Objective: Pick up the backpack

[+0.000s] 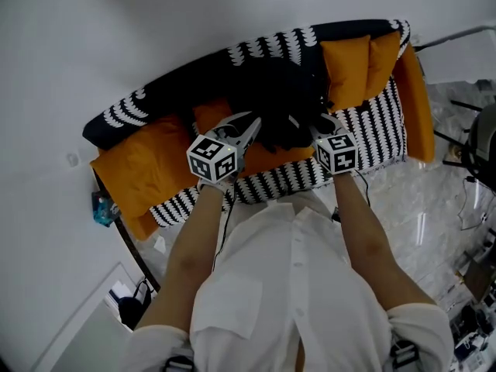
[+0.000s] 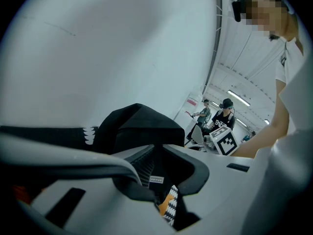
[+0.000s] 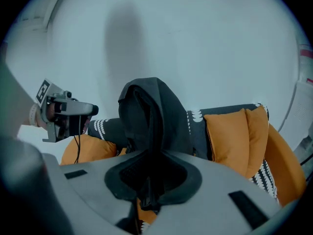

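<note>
Midway along the sofa (image 1: pixel 380 126), between orange cushions (image 1: pixel 143 165), the left gripper (image 1: pixel 254 124) and right gripper (image 1: pixel 318 127) each clamp the black backpack (image 1: pixel 275 99).

The backpack (image 1: pixel 279 103) sits on the sofa (image 1: pixel 376 134), between cushions (image 1: pixel 147 165).

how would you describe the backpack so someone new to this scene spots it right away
Find the black-and-white patterned sofa against the pale wall. At the middle of its seat, between the orange cushions at either end, is the backpack. It is the only plain black, lumpy thing there, neither orange nor patterned.
</note>
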